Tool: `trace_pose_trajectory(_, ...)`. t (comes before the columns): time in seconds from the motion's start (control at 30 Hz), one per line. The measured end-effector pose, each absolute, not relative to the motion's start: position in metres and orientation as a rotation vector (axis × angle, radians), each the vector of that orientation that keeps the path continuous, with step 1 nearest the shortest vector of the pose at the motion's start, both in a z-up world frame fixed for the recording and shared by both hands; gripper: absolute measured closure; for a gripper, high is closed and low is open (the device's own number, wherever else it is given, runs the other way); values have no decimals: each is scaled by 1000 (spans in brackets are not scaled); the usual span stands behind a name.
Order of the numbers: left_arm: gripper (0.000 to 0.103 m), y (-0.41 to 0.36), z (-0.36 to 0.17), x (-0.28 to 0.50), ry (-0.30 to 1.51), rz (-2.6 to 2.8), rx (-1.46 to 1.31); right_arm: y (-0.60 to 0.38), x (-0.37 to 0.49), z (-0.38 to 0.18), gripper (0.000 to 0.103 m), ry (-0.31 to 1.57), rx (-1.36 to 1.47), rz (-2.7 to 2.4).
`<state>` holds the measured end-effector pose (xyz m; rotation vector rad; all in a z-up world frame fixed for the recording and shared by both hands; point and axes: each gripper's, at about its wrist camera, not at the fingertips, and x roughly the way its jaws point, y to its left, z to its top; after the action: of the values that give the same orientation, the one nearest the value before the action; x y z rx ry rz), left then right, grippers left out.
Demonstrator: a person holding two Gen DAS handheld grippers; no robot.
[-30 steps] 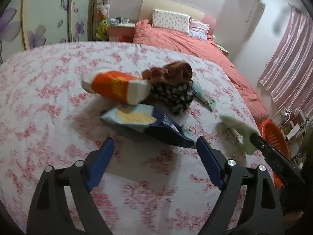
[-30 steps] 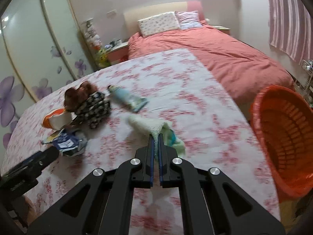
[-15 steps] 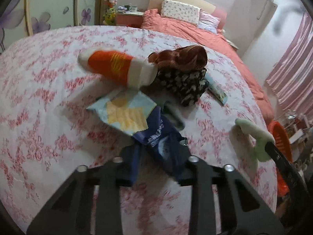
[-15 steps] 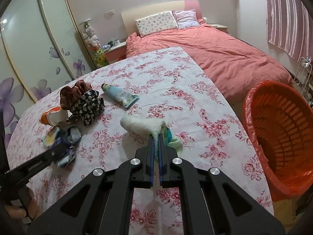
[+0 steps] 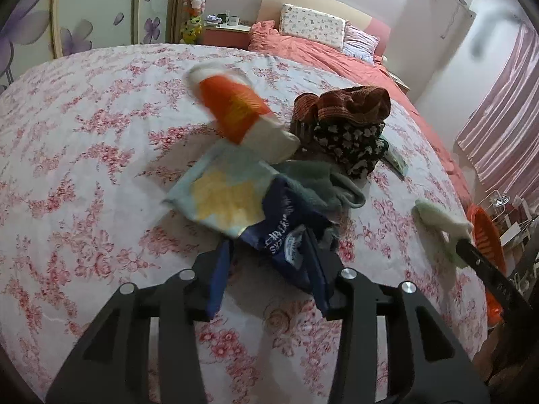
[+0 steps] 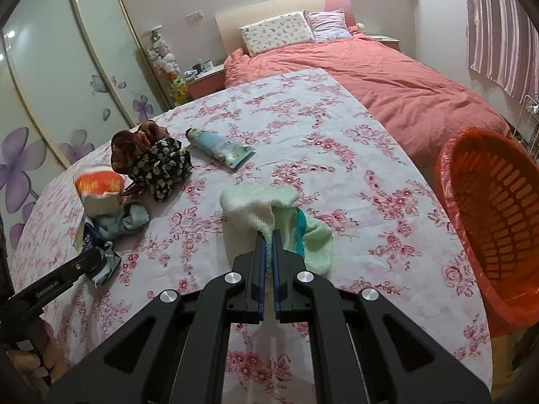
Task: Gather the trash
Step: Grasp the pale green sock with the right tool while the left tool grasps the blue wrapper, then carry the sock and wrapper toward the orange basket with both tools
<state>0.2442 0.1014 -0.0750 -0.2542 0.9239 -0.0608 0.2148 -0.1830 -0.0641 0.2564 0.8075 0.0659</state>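
My left gripper (image 5: 267, 262) is closed around a dark blue wrapper (image 5: 286, 235) on the floral table; the wrapper bunches between its fingers. It also shows in the right wrist view (image 6: 96, 256). A pale blue and yellow packet (image 5: 222, 192) and an orange and white carton (image 5: 242, 114) lie just beyond. My right gripper (image 6: 268, 242) is shut on a pale green fuzzy sock (image 6: 269, 208) resting on the table; the sock also shows in the left wrist view (image 5: 441, 225). An orange basket (image 6: 495, 222) stands off the table's right edge.
Brown and black floral scrunchies (image 6: 151, 158) and a light blue tube (image 6: 220, 148) lie at the table's middle. A grey-green cloth (image 5: 323, 181) sits by the wrapper. A red bed (image 6: 387, 77) stands behind, a wardrobe (image 6: 67, 67) to the left.
My left gripper moved forward onto the dark blue wrapper and closed on it. My right gripper stayed shut on the sock and drew back a little.
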Motion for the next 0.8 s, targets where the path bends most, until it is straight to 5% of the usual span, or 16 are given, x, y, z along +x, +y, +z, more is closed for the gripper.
trace_pose_trajectory(0.07,83,101,-75,246,923,-77,-268,-183,214,-63,99,805,256,69)
trace_pose_trajectory(0.23,92,97,-67,238,882,-98,-230,-186,211,-57,99,787,265,73)
trace_pose_trajectory(0.8,92,41,-6,204,769,-200,-118,-209,171,-2,99,621,303,72)
